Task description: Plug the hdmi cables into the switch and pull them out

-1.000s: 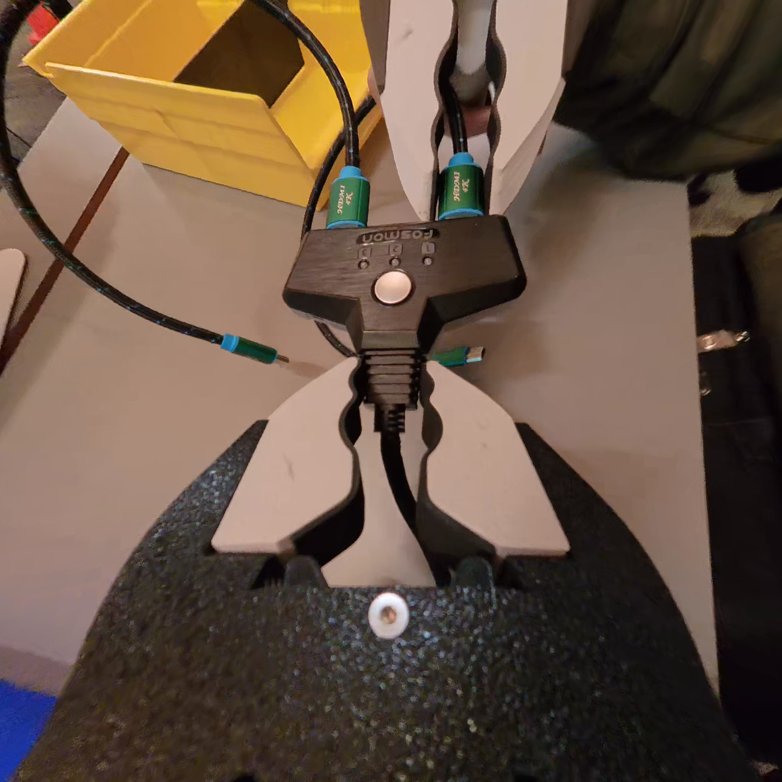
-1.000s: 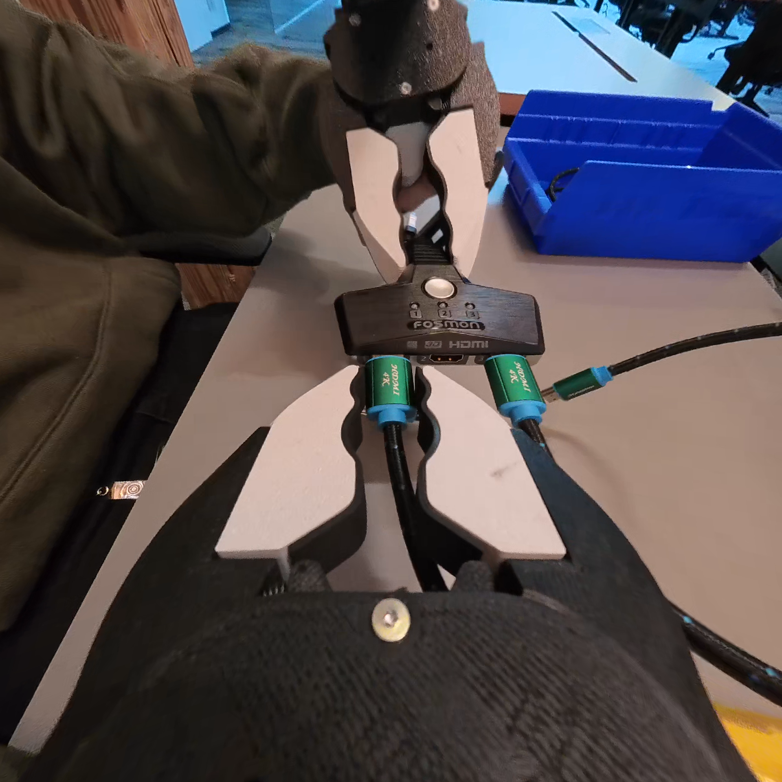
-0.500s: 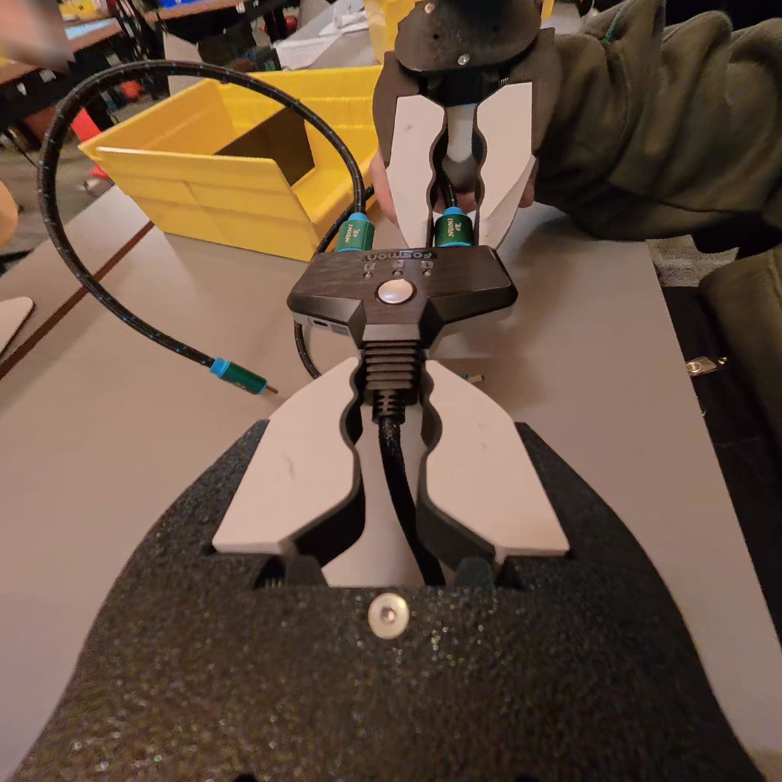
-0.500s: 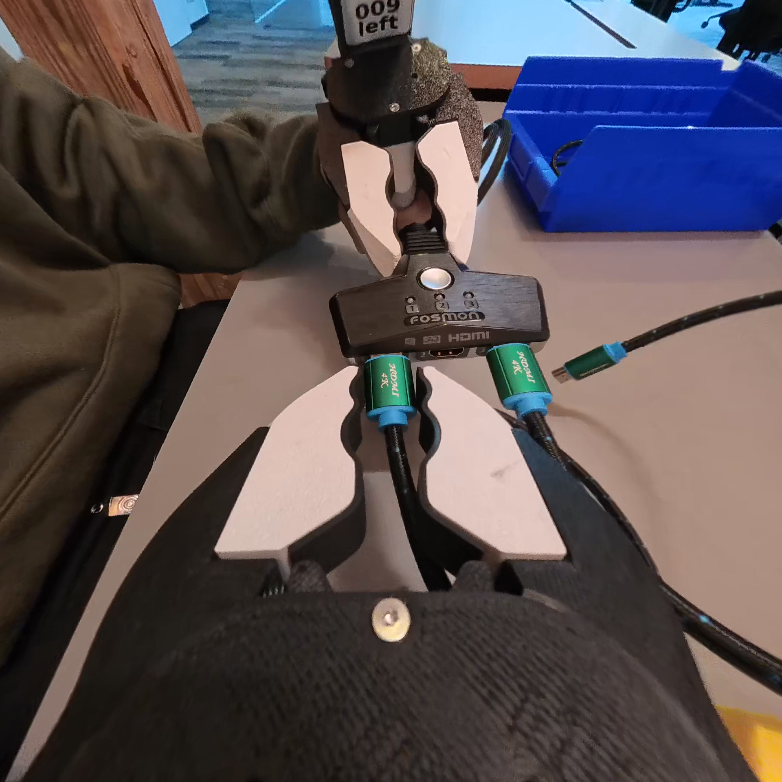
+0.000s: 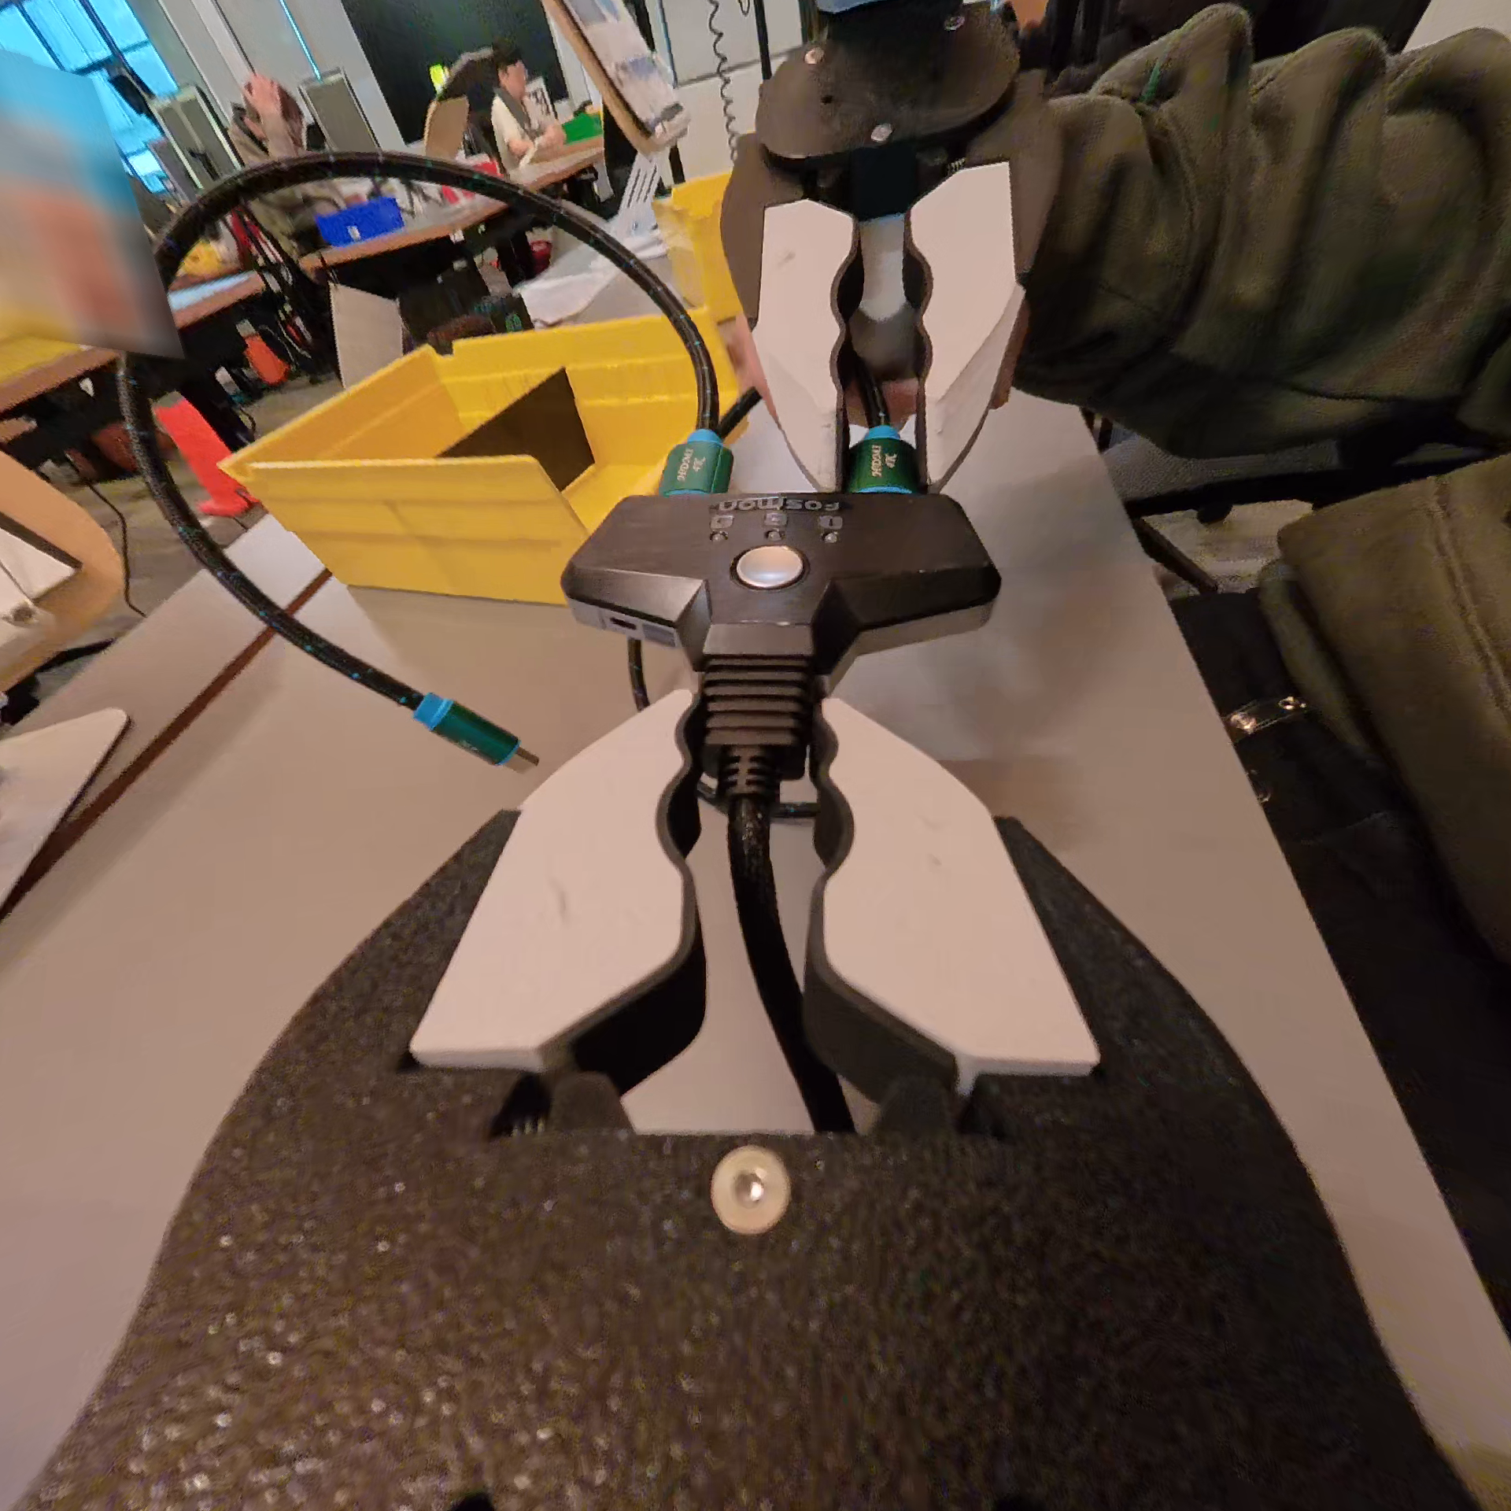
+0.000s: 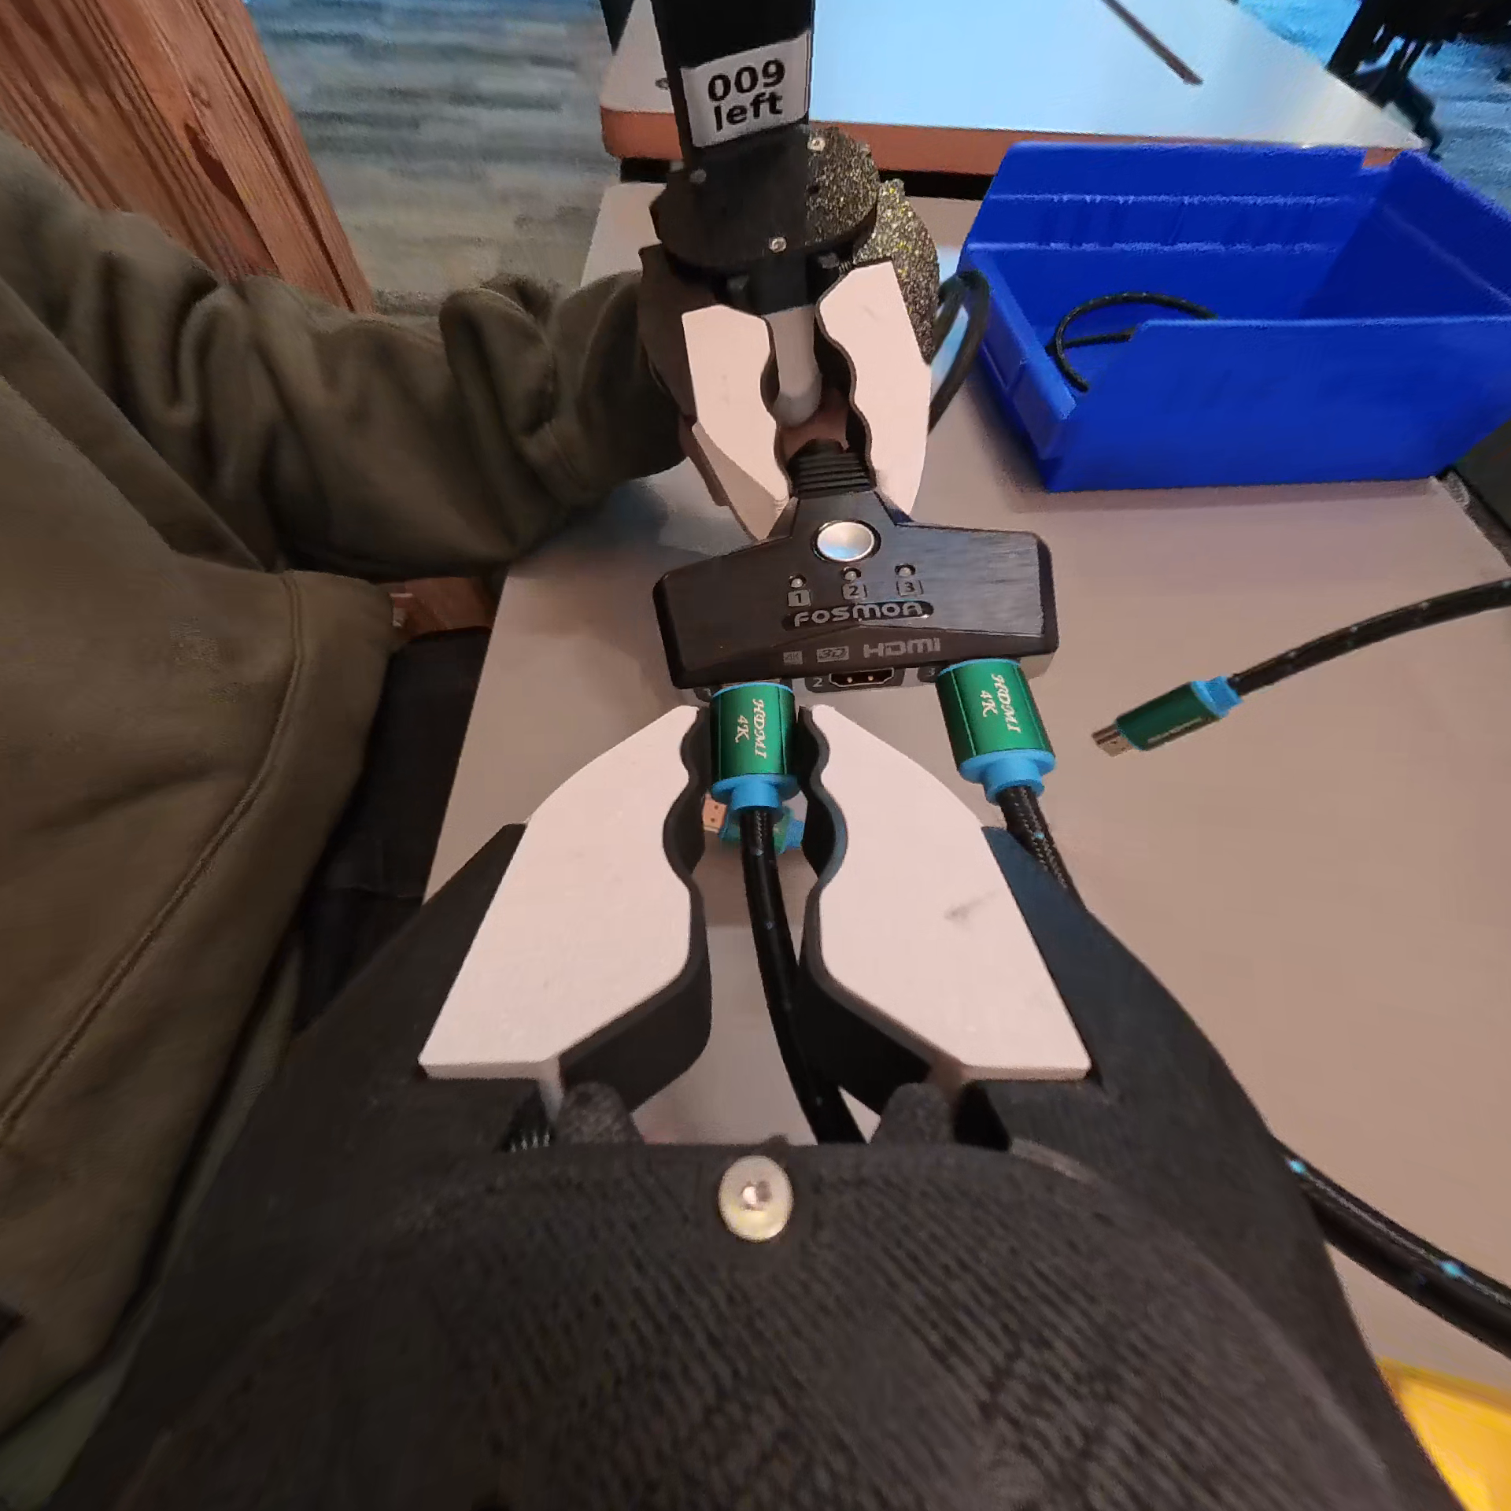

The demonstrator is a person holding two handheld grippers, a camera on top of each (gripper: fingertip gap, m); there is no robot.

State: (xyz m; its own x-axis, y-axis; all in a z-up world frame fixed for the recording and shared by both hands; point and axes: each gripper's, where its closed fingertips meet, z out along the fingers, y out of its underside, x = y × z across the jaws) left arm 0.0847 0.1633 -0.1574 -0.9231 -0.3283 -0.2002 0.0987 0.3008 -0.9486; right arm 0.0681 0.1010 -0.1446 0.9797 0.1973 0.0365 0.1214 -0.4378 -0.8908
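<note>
Switch [image 5: 781, 564] is held above table [image 5: 245, 858], its ribbed neck pinched by left gripper [image 5: 756, 736]. Green plug [image 6: 748, 736], seated in the switch, is clamped by right gripper [image 6: 748, 728].

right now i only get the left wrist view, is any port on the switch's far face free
Observer: Yes, the middle port of the switch is empty, with a green plug seated on either side.
Operator: anything lying out of my sight near there
Observer: A loose green plug lies on the table, under the cable of the first-port plug that the right gripper grips.
</note>
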